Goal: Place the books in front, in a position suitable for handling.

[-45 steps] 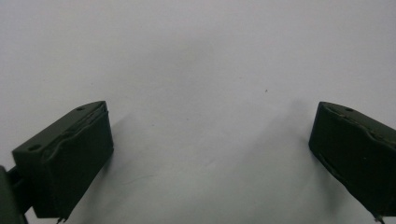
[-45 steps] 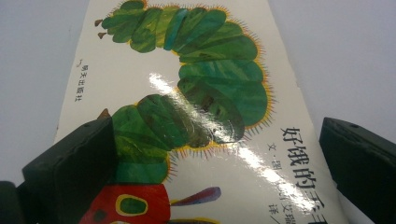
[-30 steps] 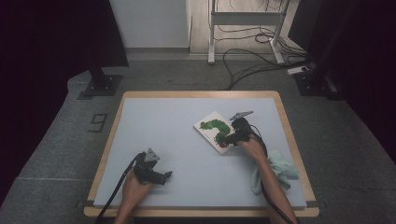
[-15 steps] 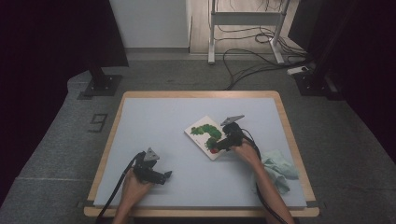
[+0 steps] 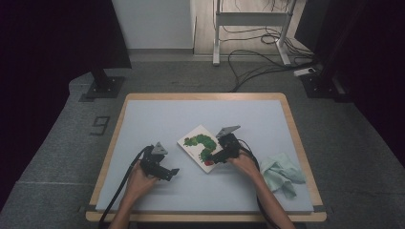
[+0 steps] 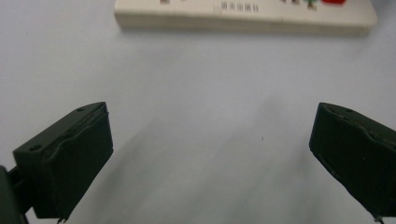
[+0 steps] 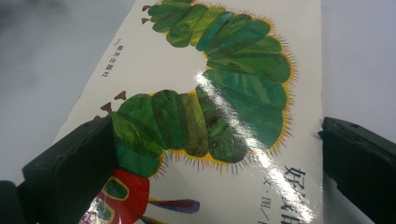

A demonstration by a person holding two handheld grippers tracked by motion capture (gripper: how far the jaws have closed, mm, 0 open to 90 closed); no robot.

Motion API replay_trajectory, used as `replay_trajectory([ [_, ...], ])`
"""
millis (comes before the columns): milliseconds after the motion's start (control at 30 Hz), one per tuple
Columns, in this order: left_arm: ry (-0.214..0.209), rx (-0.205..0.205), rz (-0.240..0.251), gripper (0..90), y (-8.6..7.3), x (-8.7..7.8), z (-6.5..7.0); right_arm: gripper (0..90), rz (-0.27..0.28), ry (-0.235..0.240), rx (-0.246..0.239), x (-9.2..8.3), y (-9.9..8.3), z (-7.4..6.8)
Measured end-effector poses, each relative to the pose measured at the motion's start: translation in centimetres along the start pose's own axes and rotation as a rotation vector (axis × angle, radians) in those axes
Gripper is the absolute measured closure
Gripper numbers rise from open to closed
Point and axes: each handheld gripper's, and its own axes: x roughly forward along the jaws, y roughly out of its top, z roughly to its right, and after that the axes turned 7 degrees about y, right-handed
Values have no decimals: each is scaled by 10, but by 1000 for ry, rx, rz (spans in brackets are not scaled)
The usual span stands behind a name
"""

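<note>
The pale blue tabletop (image 5: 157,119) carries a caterpillar picture book (image 5: 201,147), lying flat and turned at an angle near its middle. A crumpled mint cloth (image 5: 282,172) sits well to the right of the book, near the tabletop's edge. The right gripper (image 5: 213,158) hangs over the book's near corner, its 2 fingers (image 7: 74,172) spread wide across the cover (probably to steady or slide it). The left gripper (image 5: 168,174) waits left of the book, fingers (image 6: 70,163) spread and empty, aimed at its edge.

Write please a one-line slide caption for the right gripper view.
Open right gripper poised over a picture book with a green caterpillar cover, lying on the pale table.
</note>
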Motion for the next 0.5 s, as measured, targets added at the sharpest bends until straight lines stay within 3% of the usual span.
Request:
replay_trajectory([
  [233,7,19,-7,0,10,3,-5,0,-17,54,-46,11,3,-25],
  [500,-8,29,-35,0,9,12,-8,0,-32,104,-91,21,4,-51],
])
